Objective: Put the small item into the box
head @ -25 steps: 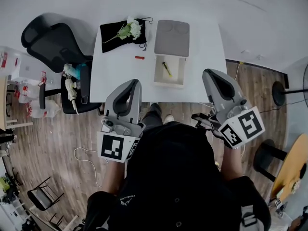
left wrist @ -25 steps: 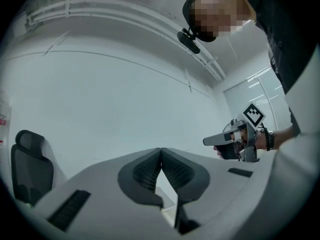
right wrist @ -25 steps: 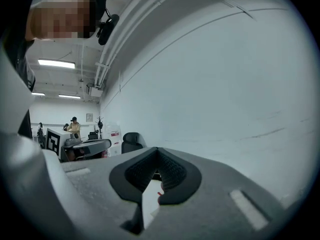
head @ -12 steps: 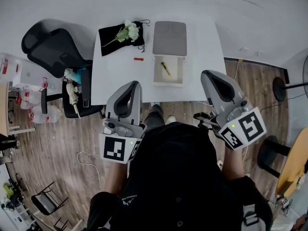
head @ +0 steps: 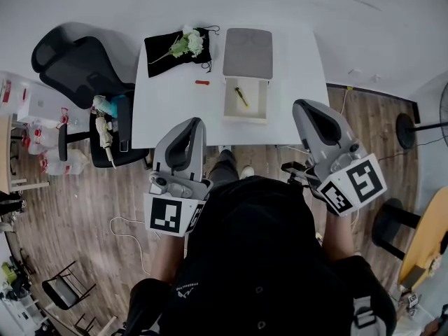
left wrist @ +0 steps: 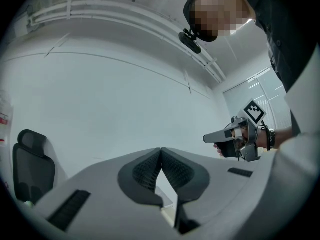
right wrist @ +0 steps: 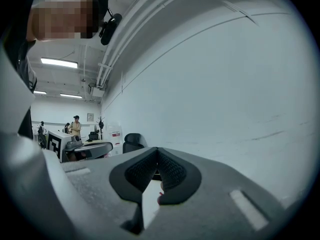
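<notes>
Left gripper (head: 190, 122): held low in front of the person's body, on the near side of the table's front edge; its jaws were pressed together at the tips with nothing between them.
Right gripper (head: 302, 105): held at about the same height on the other side of the body, also short of the table; its jaws met at the tips and gripped nothing.
Small item (head: 202, 82): a small red piece that lay on the bare table top, between the cloth and the box, just left of the box's far end and well apart from both grippers.
Box (head: 228, 102): white and open, it sat right of the table's middle, its near end close to the front edge; a thin yellow-green stick (head: 241, 96) lay slanted inside it.
Lid (head: 248, 53): grey and flat, it lay right at the far end of the box; whether the two were joined could not be told.
Cloth (head: 161, 53): black, spread at the far left corner of the table, with white flowers (head: 189, 43) on top.
Table (head: 168, 114): white, standing against a pale wall.
Chair (head: 73, 65): black office chair, left of the table.
Person (head: 252, 257): wore a dark top, seen from above; one hand (left wrist: 220, 149) was wrapped round the right gripper's handle.
</notes>
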Motion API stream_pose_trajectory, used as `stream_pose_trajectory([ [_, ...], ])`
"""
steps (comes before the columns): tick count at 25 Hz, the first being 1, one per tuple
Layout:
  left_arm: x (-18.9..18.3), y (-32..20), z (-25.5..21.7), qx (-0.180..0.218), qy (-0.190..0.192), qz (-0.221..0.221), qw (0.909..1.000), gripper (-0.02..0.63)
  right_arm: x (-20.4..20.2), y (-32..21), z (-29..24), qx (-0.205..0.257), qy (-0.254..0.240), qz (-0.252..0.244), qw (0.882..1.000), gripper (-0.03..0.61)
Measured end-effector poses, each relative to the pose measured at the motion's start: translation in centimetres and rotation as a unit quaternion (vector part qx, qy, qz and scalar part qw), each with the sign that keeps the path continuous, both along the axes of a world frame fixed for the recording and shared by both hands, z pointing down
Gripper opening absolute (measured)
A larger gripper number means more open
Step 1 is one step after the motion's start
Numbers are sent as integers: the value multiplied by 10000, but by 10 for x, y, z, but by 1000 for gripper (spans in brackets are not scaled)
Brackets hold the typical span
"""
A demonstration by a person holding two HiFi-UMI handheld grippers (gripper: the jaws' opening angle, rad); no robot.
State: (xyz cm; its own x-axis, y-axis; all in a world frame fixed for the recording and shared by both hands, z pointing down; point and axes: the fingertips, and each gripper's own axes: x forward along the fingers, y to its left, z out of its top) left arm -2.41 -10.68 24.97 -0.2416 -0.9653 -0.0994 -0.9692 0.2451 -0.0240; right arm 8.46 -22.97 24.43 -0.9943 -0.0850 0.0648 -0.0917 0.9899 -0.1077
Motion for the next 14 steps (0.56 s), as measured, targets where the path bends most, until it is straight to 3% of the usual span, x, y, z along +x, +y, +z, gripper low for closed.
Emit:
stream_pose_trajectory([
  [14, 0, -4, 6, -29, 78, -49, 10000, 5, -1, -8, 6, -56, 90, -6, 9999, 5],
])
